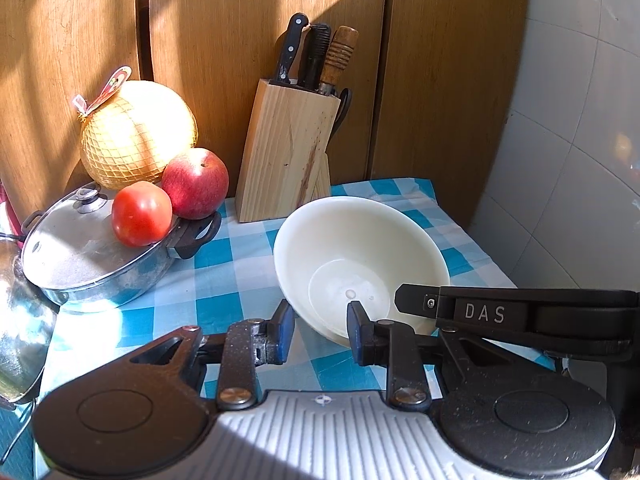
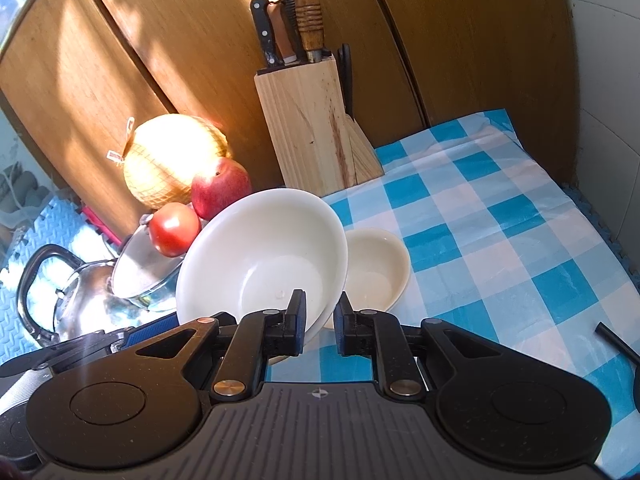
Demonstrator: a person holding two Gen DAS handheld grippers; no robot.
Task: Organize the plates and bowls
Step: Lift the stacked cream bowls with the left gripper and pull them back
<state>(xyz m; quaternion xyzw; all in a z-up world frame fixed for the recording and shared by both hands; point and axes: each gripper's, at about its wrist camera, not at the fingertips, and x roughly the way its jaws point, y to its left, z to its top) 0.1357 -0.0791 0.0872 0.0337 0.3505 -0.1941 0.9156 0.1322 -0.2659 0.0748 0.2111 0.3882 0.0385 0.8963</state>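
Left tongs: your left gripper (image 1: 320,330) has its fingers apart, straddling the near rim of the large bowl (image 1: 360,260); whether the pads touch it, you cannot tell.
Right tongs: your right gripper (image 2: 320,322) has its fingers set on either side of the same bowl's (image 2: 260,256) rim, inner pad inside, outer pad outside; you cannot tell if they press on it.
Large bowl: white, tilted, its mouth turned toward you, above the blue-and-white checked cloth (image 2: 500,232).
Small bowl: cream (image 2: 376,268), upright on the cloth, just beside the large one on its right.
Pot: steel with a lid (image 1: 92,248), left of the bowls; a tomato (image 1: 141,214) rests on the lid.
Further left: a kettle (image 2: 68,292).
Behind the pot: an apple (image 1: 195,189) and a netted melon (image 1: 136,134).
Far end: a wooden knife block (image 1: 286,152) against the wooden panels (image 1: 440,80).
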